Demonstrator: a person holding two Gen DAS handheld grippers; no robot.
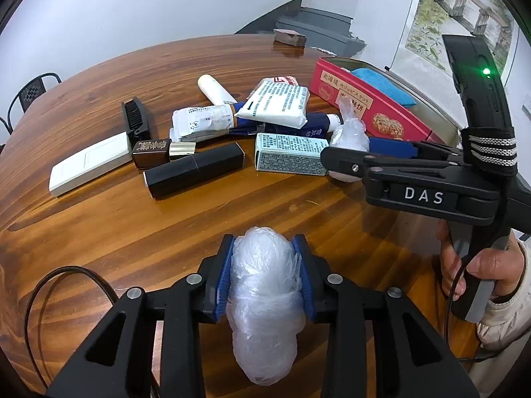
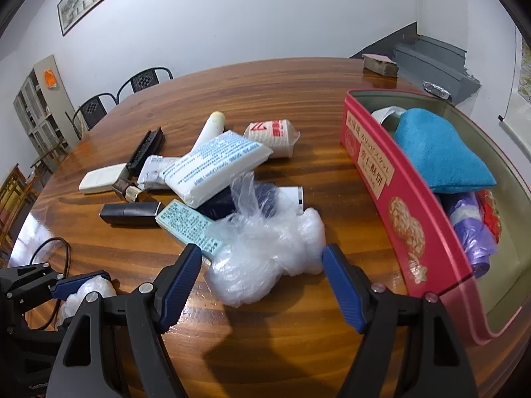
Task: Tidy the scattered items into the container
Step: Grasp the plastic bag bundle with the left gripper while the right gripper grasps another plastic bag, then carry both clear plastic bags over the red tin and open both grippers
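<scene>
My left gripper (image 1: pixel 265 265) is shut on a clear plastic bag roll (image 1: pixel 264 298), held above the wooden table (image 1: pixel 132 225); it also shows in the right wrist view (image 2: pixel 86 290). My right gripper (image 2: pixel 262 268) is open, its blue pads either side of a second crumpled clear plastic bag (image 2: pixel 265 248) that lies on the table; the bag also shows in the left wrist view (image 1: pixel 350 132). The red biscuit tin (image 2: pixel 398 205) stands at the right and holds a blue cloth (image 2: pixel 434 152) and a purple bag roll (image 2: pixel 471 232).
A heap of items lies mid-table: a white tissue pack (image 2: pixel 212 169), green printed box (image 2: pixel 189 229), black case (image 2: pixel 129 214), white remote (image 2: pixel 99 179), black comb (image 2: pixel 146 149), white tube (image 2: pixel 212 126), gauze roll (image 2: pixel 272 136). A brown block (image 2: pixel 380 63) sits at the far edge. Chairs (image 2: pixel 142 79) stand behind.
</scene>
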